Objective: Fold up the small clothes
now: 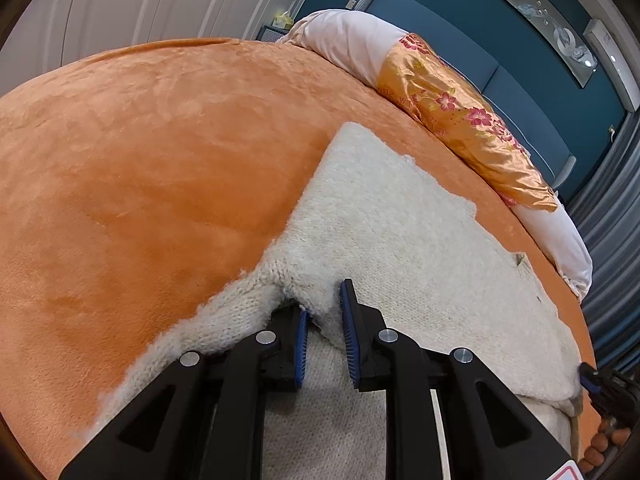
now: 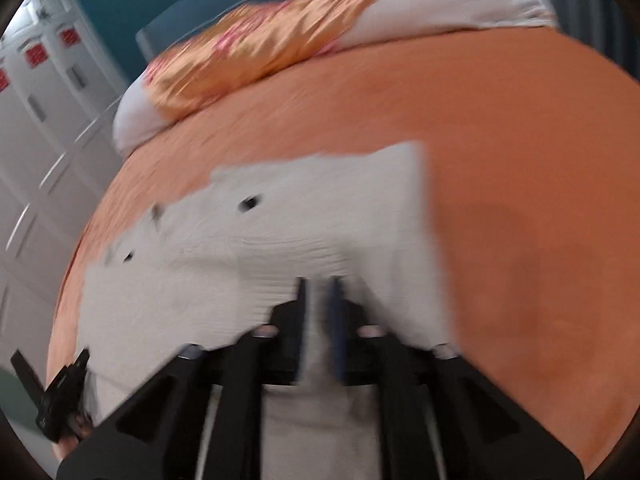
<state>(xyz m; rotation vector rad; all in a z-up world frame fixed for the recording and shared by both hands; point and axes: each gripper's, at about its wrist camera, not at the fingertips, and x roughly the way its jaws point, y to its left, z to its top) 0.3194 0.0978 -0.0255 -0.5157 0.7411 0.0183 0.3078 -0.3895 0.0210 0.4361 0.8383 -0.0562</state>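
A cream knitted garment (image 1: 400, 224) lies spread on the orange bedspread (image 1: 140, 160). My left gripper (image 1: 326, 304) pinches a raised fold of its near edge between the blue pads. In the blurred right wrist view the same garment (image 2: 320, 216) shows with small dark buttons, and my right gripper (image 2: 318, 292) is shut on its near edge with a strip of knit between the fingers. The right gripper also shows at the far right of the left wrist view (image 1: 596, 380). The left gripper also shows at the lower left of the right wrist view (image 2: 60, 392).
A long white bolster with an orange floral satin cover (image 1: 460, 112) lies along the head of the bed against a dark blue headboard (image 1: 500, 68). White wardrobe doors (image 1: 140, 0) stand to the left. Grey curtains (image 1: 612, 240) hang at the right.
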